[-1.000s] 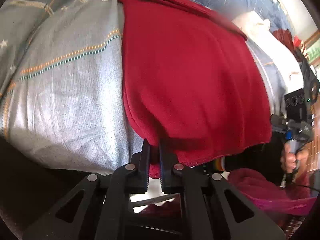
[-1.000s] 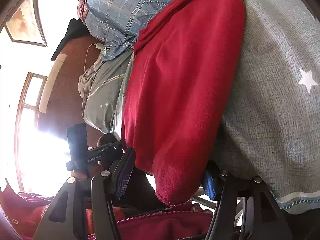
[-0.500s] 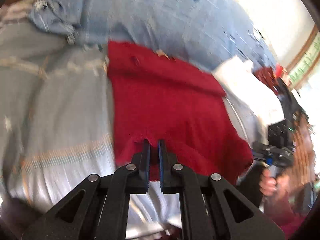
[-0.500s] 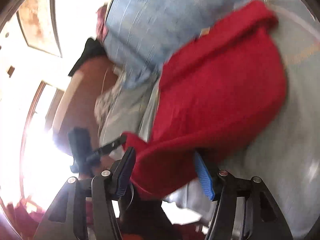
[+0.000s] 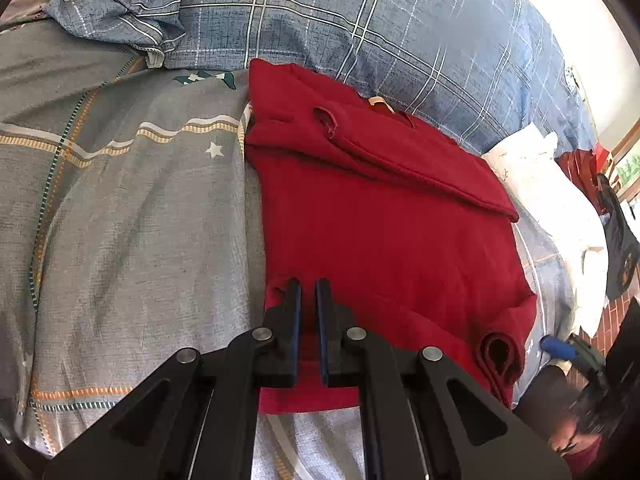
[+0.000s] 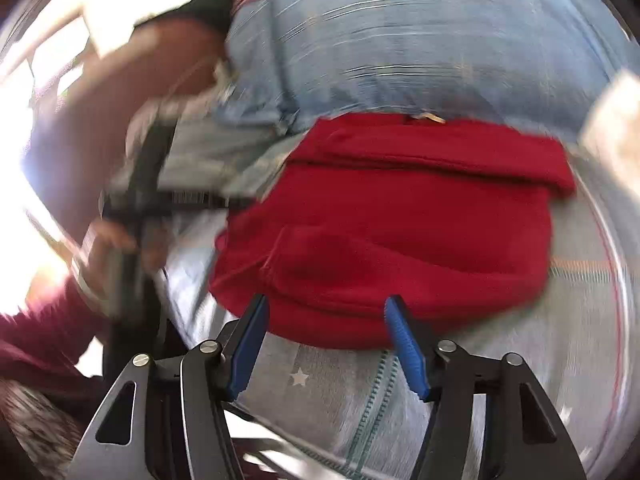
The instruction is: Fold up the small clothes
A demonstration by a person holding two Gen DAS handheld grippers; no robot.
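A red garment [image 5: 384, 240] lies on the grey bed cover [image 5: 120, 220], its top part folded over near the pillows. My left gripper [image 5: 307, 285] is shut on the near left hem, which it holds raised above the rest of the cloth. At the near right corner the cloth curls into a loose roll [image 5: 500, 354], and one blue pad [image 5: 558, 349] of the right gripper shows just beside it. In the blurred right wrist view my right gripper [image 6: 324, 304] stands open. The red garment [image 6: 400, 232] starts just beyond its tips, and nothing is pressed between the pads.
A blue plaid duvet [image 5: 380, 28] is bunched at the back. A white pillow [image 5: 536, 168] and dark clothes [image 5: 618, 240] lie at the right. A person's hand [image 6: 116, 240] and maroon sleeve [image 6: 40, 340] show at the left. Brick floor [image 5: 622, 308] lies past the bed's right edge.
The left gripper has carried the red hem up from the bed's front edge and forward over the garment. The right gripper has risen and rolled, and the red corner between its fingers has dropped out.
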